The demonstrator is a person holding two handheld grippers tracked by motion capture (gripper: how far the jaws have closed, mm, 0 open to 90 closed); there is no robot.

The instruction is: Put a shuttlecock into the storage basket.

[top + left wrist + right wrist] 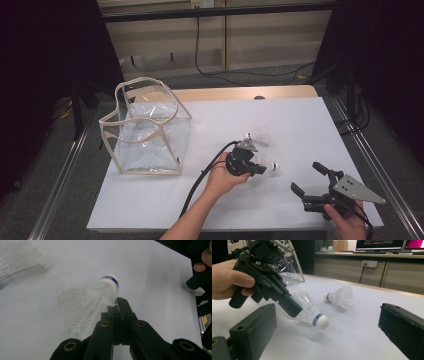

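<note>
My left gripper (260, 169) is shut on the feather skirt of a white shuttlecock (272, 166) with a blue band round its cork. In the left gripper view the shuttlecock (100, 292) is pinched at the tip of the closed jaws, cork pointing away. In the right gripper view this shuttlecock (312, 312) hangs just above the table with its shadow beneath, and the left gripper (292, 308) comes in from the left. A second shuttlecock (257, 135) lies on the table beyond it. My right gripper (306, 176) stands open at the front right, nothing between its fingers.
A clear plastic bag (145, 130) with beige trim stands open on the left of the white table (300, 120). The second shuttlecock (340, 297) lies on its side behind the held one. Cables trail on the floor past the far edge.
</note>
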